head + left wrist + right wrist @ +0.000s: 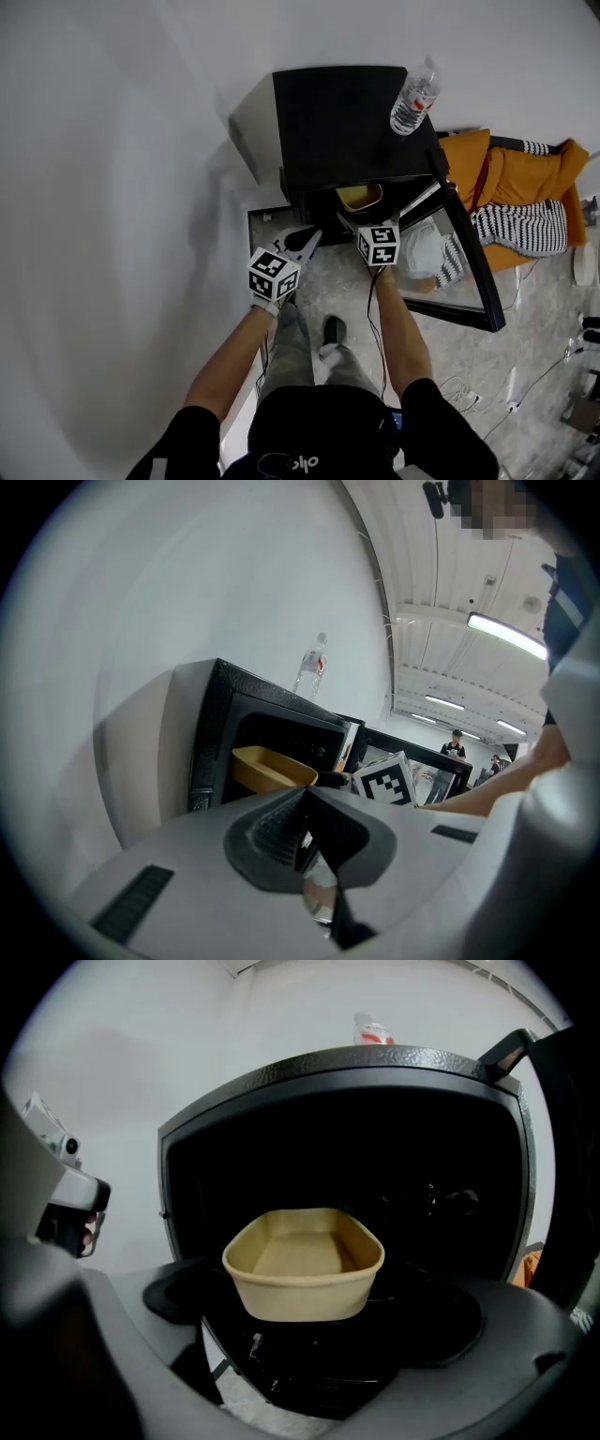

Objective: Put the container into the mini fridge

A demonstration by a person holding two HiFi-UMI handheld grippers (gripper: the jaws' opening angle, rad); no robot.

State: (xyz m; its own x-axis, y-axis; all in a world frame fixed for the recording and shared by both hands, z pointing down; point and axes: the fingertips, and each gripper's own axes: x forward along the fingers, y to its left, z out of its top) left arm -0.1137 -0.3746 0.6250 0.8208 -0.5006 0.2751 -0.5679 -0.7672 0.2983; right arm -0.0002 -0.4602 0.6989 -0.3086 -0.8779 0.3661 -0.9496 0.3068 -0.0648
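A: Start at the tools. What are the jaws doing?

B: The right gripper (309, 1305) has its jaws spread wide. One pad sits on each side of the container (305, 1262), clear of its walls, so nothing is clamped. The left gripper (305, 829) has its jaws pressed together with nothing between them.

A: And the container?

B: It is a tan, oval, open-topped tub standing upright at the front edge of the mini fridge (342, 117) opening. That puts it dead ahead of the right gripper, at twelve o'clock, with its near wall between the open pads.

A: How do the two grippers lie to each other?

B: In the head view the left one is at about eight o'clock from the right, near it but not touching. Its tip points toward one o'clock, at the fridge's lower left corner. Each carries a marker cube and is held out on a bare forearm.

A: What is around the fridge?

B: It is a black box set against a white wall. Its door (469, 281) hangs open toward four o'clock. A water bottle (413, 97) stands on the fridge top, near its one o'clock corner. Past the door, at three o'clock, lies an orange cushion (530, 173) with a striped cloth (525, 225) on it. Underfoot is a speckled grey floor (347, 291) — cables trail across it at five o'clock.
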